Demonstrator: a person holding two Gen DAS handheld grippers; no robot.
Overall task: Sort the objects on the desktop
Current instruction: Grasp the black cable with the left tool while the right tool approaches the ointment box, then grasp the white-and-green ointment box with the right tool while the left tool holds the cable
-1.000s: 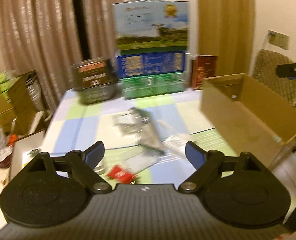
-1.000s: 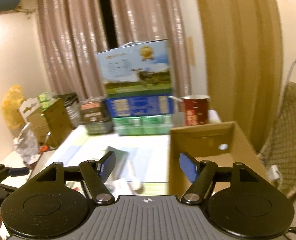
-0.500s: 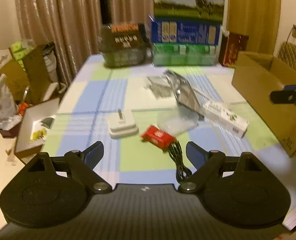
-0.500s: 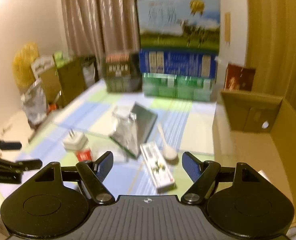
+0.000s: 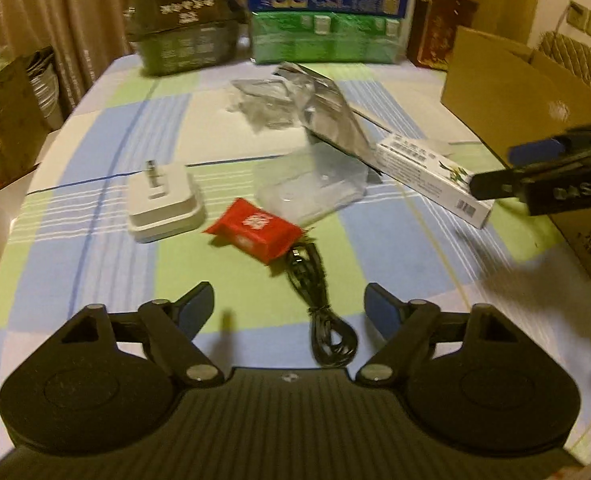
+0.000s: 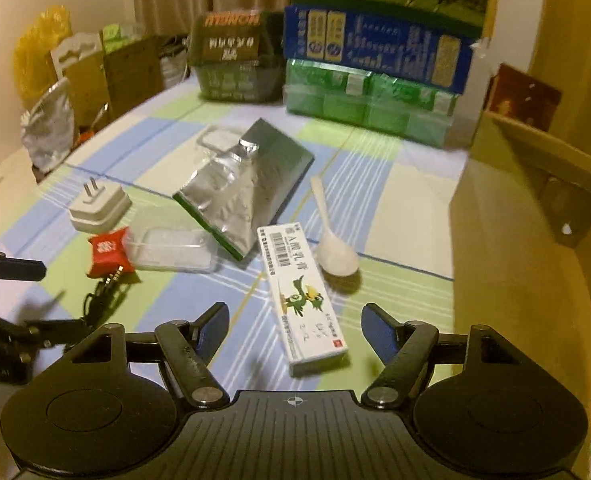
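Meanwhile both claws, left claw (image 5: 288, 307) and right claw (image 6: 295, 326), gape above a white ointment box (image 6: 300, 295).

A table (image 5: 107, 140) is covered by a checked cloth. Around the red packet (image 5: 255, 230) are laid a white plug adapter (image 5: 163, 204) left, black cable (image 5: 315, 280) in front, clear tray (image 5: 311, 188) behind, white carton (image 5: 431, 172) right.

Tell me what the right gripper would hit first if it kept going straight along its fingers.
Probably the white ointment box, lying on the table just ahead between the open right gripper's fingers; the white spoon lies beyond. Depth is uncertain.
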